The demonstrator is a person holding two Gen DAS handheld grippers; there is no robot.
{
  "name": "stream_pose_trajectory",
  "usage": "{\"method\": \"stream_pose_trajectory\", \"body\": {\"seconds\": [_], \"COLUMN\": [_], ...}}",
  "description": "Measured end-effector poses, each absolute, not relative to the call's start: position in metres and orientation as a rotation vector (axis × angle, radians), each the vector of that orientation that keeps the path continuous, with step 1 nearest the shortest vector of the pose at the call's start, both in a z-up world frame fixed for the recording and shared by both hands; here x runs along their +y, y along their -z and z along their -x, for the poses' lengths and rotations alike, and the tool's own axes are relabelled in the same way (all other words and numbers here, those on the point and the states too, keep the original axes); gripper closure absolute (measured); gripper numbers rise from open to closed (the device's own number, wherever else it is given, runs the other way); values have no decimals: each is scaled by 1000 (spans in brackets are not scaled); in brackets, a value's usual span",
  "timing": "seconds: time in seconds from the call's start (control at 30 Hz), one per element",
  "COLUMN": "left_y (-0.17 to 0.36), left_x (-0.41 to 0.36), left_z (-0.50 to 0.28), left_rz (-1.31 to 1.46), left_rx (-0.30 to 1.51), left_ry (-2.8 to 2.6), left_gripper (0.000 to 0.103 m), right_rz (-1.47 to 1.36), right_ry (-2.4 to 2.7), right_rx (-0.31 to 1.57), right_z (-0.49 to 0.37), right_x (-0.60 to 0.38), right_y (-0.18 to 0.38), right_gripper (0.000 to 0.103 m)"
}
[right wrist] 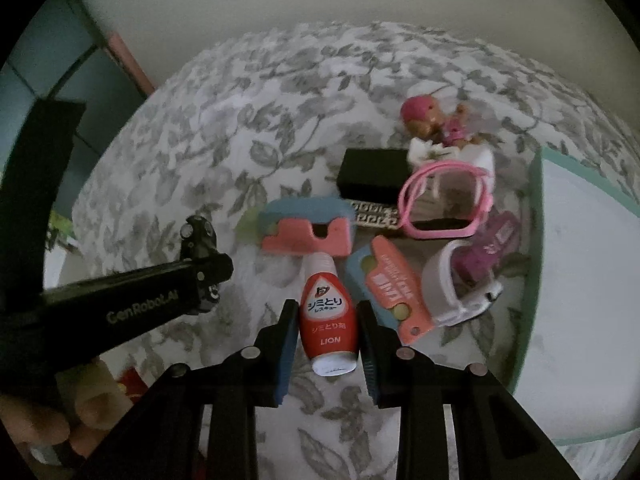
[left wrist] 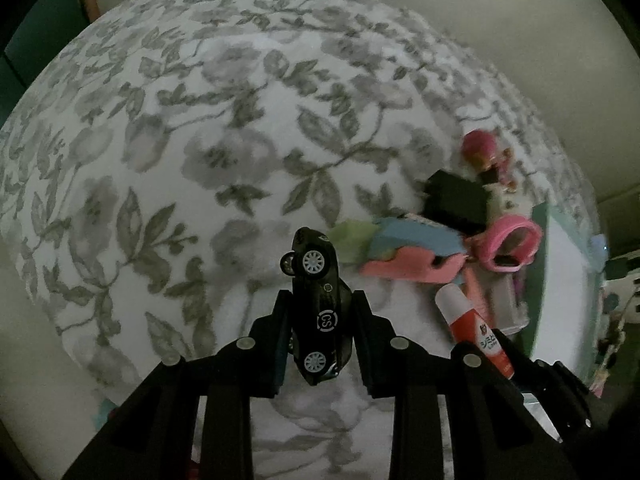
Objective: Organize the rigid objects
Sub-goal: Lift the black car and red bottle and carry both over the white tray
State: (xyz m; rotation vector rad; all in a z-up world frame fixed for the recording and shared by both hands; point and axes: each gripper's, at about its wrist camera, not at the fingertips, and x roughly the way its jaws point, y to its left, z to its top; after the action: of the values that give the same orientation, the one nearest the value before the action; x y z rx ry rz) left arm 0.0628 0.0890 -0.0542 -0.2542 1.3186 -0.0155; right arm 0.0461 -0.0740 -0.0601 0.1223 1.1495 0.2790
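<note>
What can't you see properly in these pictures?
- Toy car, left wrist view: the left tool covers part of its sides.
- Red bottle, right wrist view: small print too blurred to read.
- Purple thing, right wrist view: blurred, half behind the white watch band.
- Green-rimmed tray: cut off by the edge.

toy car (left wrist: 318, 308): 1 | stain-remover bottle (right wrist: 328, 324): 1 | doll (right wrist: 430, 122): 1 | black box (right wrist: 374, 176): 1

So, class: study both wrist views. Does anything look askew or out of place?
Yes. The black toy car is clamped nose-up between the left gripper jaws, wheels facing sideways rather than down. The red stain-remover bottle sits between the right gripper jaws, cap pointing away. The remaining toys lie jumbled beside the teal-rimmed tray.
</note>
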Motion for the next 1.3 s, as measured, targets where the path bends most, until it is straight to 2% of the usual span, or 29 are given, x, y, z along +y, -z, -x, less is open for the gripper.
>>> {"method": "stream_pose_trajectory", "body": {"seconds": [0.33,0.73,1.3], "left_y": [27,9,38], "left_x": [54,-50,-175], "left_z": [-64,-87,-104], "left_rz": [207,81,-60], "left_rx": [1251,1251,1294], "left_ry": [97,240,328], "left_gripper": [73,73,73], "right_rz": [-247,-298,-400], "right_ry": [-212,65,464], "right_rx": [1052,938,1003], "right_z": [-38,-40,-30], "right_x": [-126,-212,-336], "right_y": [32,19,64], "right_gripper": [72,72,72]}}
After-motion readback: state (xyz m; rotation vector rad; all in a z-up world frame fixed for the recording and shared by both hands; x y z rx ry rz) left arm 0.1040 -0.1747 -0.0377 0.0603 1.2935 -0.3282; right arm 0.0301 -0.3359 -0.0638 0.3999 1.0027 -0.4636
